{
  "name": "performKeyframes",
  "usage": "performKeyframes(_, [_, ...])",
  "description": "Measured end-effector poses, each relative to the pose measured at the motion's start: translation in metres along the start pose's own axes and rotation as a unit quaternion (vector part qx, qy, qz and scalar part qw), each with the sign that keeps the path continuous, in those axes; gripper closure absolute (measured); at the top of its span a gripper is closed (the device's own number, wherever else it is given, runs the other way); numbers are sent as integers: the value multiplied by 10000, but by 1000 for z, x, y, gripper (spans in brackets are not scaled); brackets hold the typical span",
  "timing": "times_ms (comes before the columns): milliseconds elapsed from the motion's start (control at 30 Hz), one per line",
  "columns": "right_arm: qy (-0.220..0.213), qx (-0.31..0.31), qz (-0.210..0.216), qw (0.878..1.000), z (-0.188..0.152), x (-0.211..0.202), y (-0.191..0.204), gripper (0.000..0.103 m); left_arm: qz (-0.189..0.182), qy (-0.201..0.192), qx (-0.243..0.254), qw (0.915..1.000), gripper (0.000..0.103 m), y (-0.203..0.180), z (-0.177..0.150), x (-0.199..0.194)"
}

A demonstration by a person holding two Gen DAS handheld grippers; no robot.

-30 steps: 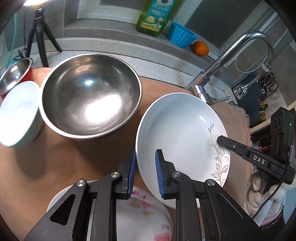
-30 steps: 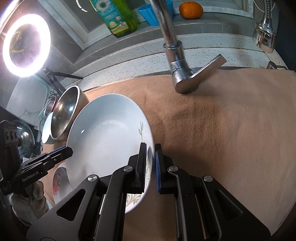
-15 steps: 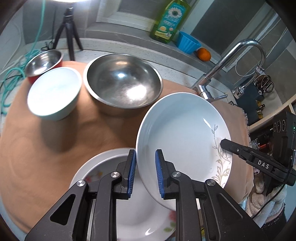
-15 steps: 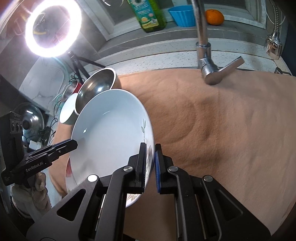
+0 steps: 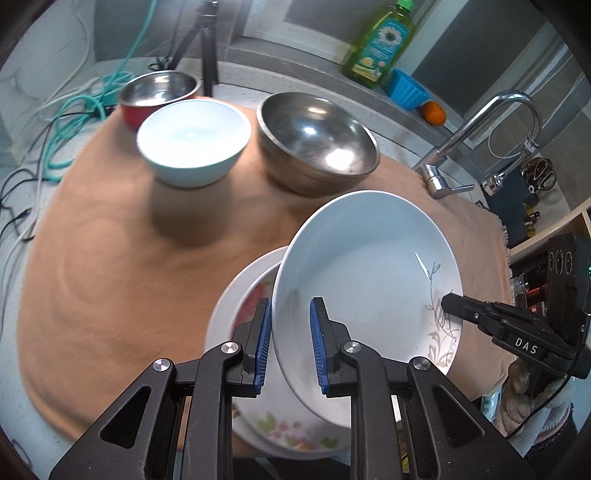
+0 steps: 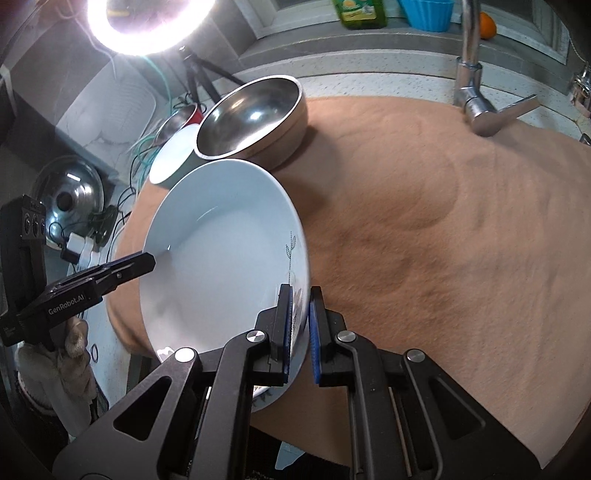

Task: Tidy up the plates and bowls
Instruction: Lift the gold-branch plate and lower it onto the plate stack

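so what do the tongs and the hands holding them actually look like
Both tongs, left and right, are black frames with triangular cut-outs, silver pivot screws and ribbed blue pads. The left one reads "GenRobot.AI", the right one "DAS" with a thin black cable. The hands wear fuzzy beige gloves.

A ring light (image 6: 149, 22) is blazing at the top of the right wrist view, blowing out to pure white and washing the wall around it. Its glare is bouncing off the steel bowl (image 5: 317, 142) as hot spots, and a thin glint is showing on the white plate (image 5: 369, 280). The pale bowl (image 5: 192, 142) is throwing a soft shadow onto the tan cloth (image 5: 110, 258). Both views are bending hard at the edges and darkening into black corners. The cloth and the far bowls are looking slightly smeared, while the near black fingers are reading sharp.
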State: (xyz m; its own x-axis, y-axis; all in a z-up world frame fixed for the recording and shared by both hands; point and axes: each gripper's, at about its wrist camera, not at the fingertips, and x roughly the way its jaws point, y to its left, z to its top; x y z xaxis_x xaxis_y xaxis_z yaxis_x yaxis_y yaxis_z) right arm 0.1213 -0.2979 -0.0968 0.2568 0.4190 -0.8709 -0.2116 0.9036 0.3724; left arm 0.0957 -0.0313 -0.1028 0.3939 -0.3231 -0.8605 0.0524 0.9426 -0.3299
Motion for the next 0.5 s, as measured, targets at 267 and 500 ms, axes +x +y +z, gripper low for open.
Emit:
performKeyframes(267, [236,-154,30,9996,-10,15,18,95,78,91,-118,9999,84,15,-14,-4])
performKeyframes(500, [344,-225,-6,9992,-16,22,25,95,81,177,-154,9997,84,21,-22,-4])
